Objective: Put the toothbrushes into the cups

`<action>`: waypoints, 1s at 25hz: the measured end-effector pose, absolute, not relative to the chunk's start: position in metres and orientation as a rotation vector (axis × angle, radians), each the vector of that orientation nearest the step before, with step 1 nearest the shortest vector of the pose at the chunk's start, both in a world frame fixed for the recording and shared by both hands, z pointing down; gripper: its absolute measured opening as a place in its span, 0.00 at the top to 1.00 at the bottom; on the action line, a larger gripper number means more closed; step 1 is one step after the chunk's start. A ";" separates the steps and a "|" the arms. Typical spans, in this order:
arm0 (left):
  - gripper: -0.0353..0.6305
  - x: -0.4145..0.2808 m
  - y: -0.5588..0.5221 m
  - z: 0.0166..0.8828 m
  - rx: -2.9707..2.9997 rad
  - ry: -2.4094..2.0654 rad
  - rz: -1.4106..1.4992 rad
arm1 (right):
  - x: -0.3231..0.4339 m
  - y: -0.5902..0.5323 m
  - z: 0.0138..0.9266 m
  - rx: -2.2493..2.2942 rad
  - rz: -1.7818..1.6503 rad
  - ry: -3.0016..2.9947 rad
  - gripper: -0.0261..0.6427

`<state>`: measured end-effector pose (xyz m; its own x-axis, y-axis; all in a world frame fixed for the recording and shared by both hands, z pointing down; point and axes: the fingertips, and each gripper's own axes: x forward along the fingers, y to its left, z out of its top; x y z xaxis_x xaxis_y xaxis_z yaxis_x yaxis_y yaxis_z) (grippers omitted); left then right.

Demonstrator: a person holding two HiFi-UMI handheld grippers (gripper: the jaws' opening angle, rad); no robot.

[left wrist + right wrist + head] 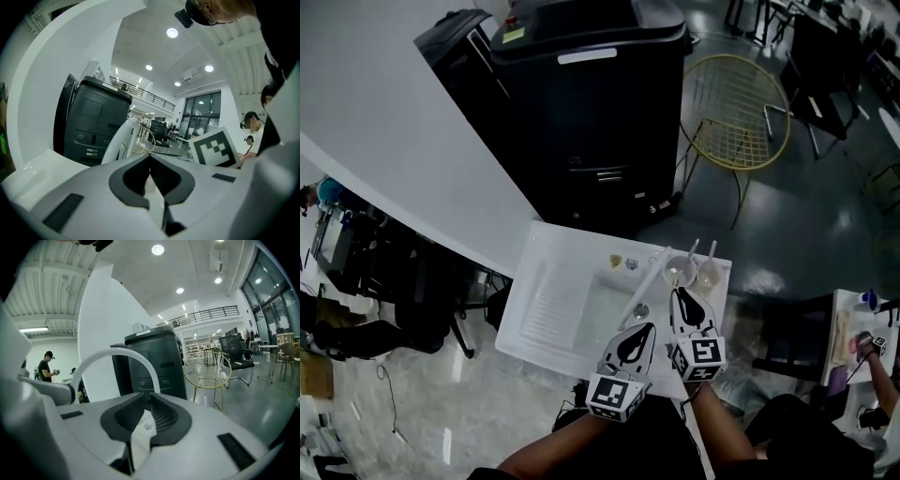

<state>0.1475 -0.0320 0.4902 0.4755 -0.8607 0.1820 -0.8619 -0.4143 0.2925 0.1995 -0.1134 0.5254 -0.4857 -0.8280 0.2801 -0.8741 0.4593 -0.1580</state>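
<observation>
Left gripper (150, 158): fingers pressed together, nothing between. Right gripper (149, 399): same, empty. Both hover at lower centre of head view, over white sink (546, 300). Two cups (680, 273) on sink's upper right corner, just beyond right gripper. Toothbrushes (692, 249) stand one in each. Task looks done.

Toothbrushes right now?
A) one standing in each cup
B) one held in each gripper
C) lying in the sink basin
A: a toothbrush stands in the left cup, and another toothbrush stands in the right cup.
</observation>
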 end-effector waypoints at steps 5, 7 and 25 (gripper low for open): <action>0.93 0.117 -0.007 0.471 2.424 -1.401 -0.031 | 0.179 -0.063 0.489 1.565 0.380 -2.518 0.91; 0.93 0.104 0.003 0.466 2.442 -1.361 -0.051 | 0.166 -0.043 0.476 1.604 0.363 -2.524 0.92; 0.93 -0.009 0.059 0.422 2.572 -1.382 -0.112 | 0.050 0.057 0.417 1.686 0.205 -2.547 0.92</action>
<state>-0.0094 0.0585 0.4217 0.5549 -0.8311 0.0362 -0.8144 -0.5338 0.2275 0.0496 0.0575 0.4175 -0.3911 -0.9096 0.1403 -0.9203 0.3854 -0.0669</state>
